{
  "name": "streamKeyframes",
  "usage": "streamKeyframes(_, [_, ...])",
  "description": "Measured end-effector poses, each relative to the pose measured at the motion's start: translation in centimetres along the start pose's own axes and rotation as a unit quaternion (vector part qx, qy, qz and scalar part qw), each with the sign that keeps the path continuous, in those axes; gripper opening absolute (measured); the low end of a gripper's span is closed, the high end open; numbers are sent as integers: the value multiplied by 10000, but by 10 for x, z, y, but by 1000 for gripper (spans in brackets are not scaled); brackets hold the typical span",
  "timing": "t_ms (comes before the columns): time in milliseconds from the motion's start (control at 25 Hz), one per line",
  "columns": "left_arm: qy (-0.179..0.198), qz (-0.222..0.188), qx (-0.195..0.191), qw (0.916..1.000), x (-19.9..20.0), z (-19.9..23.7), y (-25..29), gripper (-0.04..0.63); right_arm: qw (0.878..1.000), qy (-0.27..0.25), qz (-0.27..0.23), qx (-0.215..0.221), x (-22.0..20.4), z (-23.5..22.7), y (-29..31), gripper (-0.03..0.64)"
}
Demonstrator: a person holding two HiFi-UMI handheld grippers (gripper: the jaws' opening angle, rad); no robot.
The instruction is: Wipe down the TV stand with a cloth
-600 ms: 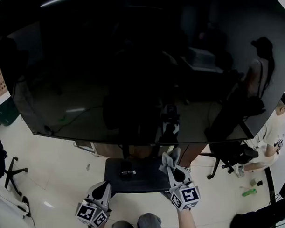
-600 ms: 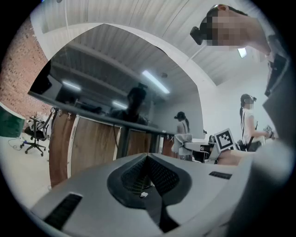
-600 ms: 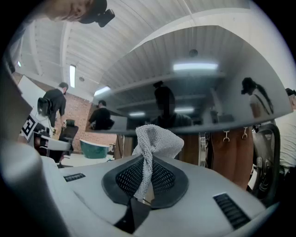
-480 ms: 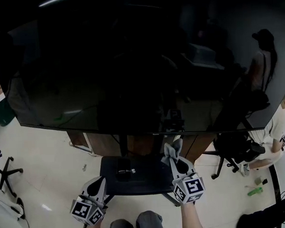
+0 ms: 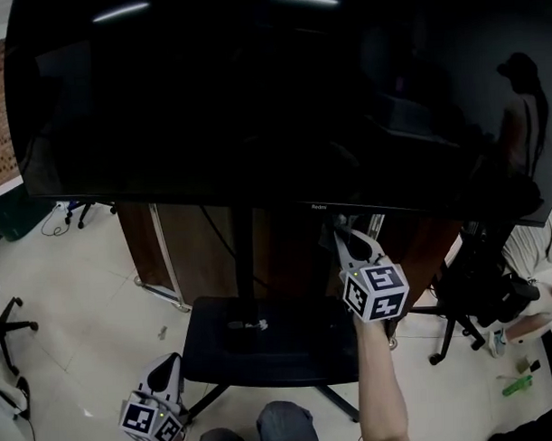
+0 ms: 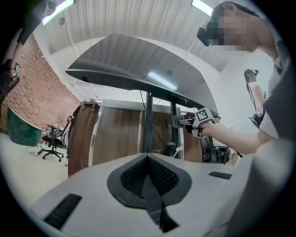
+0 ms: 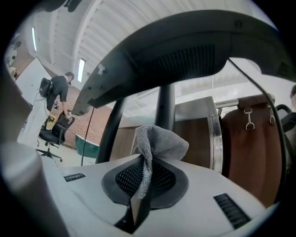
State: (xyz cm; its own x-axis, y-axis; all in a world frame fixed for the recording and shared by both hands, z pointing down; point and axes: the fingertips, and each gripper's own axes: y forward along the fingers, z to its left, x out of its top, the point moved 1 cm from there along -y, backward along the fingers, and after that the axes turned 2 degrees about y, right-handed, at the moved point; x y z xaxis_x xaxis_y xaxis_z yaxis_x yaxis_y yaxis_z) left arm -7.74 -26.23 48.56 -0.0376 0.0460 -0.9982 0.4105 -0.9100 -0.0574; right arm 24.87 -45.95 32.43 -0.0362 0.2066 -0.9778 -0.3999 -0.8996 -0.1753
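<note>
Low on the left, the left gripper (image 5: 162, 380) hangs off the front left corner of the TV stand's shelf (image 5: 290, 350). Its fingers are pressed together on nothing (its own view shows the ribbed pads meeting with no gap). A small pale object (image 5: 249, 325) lies near the back of the shelf; I cannot tell what it is. Behind it the stand's post (image 5: 244, 252) rises to the TV (image 5: 254, 98), so its long axis runs vertically. A wooden cabinet (image 5: 182, 254) stands close behind it.

Further right, the right gripper (image 5: 351, 249) is raised just under the TV's lower edge. Its fingers are clenched on the grey cloth (image 7: 156, 141), which bunches up out of the fingertips. An upright (image 7: 164, 106) of the stand lies straight ahead of the cloth, near it but seemingly not yet touching.

The right hand is plainly the nearer one to the stand's upper parts. I judge the coming wipe turns on pushing the cloth forward onto that upright and running along its length. The TV's underside closes off the room above and the cabinet the room behind. The way down towards the shelf looks open. An office chair (image 5: 477, 289) sits well apart on the right.
</note>
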Motion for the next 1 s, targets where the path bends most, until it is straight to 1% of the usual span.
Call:
streamKeyframes(120, [-105,77,33,9999,-15,1,-12,6,9983,19,581,-44,-54,6,-8,28])
streamKeyframes(200, [-127,96,-28,9999,-21,1,-15,6,9940,16,1088,-79,-99,11,-15,28])
streamKeyframes(320, [-128,86,-104,9998,-30,4,-19,6,9821,-79,1883,-37,-160,27,-27,28])
streamKeyframes(400, [-175,119,-151,9997,-37,9,-20,6,9731,-229,2291,61,-188,39,-33,28])
streamKeyframes(440, [-218,131,-168,9995,-41,12,-20,6,9703,-334,2393,115,-195,45,-36,28])
streamKeyframes(480, [-270,133,-166,9994,-45,17,-21,6,9702,-435,2378,166,-193,52,-39,28])
streamKeyframes(520, [-327,127,-144,9993,-49,23,-23,6,9736,-493,2218,226,-182,61,-40,28])
streamKeyframes(560, [-377,110,-104,9992,-52,30,-27,6,9798,-483,1916,312,-161,72,-39,28])
streamKeyframes(640, [-441,47,11,9990,-57,43,-35,6,9915,-444,1106,524,-101,99,-24,28])
streamKeyframes(720, [-483,-13,114,9988,-63,53,-41,6,9947,-549,456,737,-47,128,8,28])
streamKeyframes(760, [-502,-32,153,9986,-65,55,-44,6,9943,-592,263,852,-27,141,28,28])
streamKeyframes(800, [-510,-41,191,9985,-66,55,-48,6,9932,-634,144,962,-13,155,49,28])
streamKeyframes(880, [-500,-39,285,9983,-64,53,-62,6,9907,-723,83,1153,4,180,80,28])
streamKeyframes(960, [-495,-52,392,9980,-60,53,-76,6,9888,-716,269,1279,1,196,95,28])
streamKeyframes(1000, [-501,-73,438,9978,-58,54,-81,6,9878,-714,460,1307,-11,200,98,28])
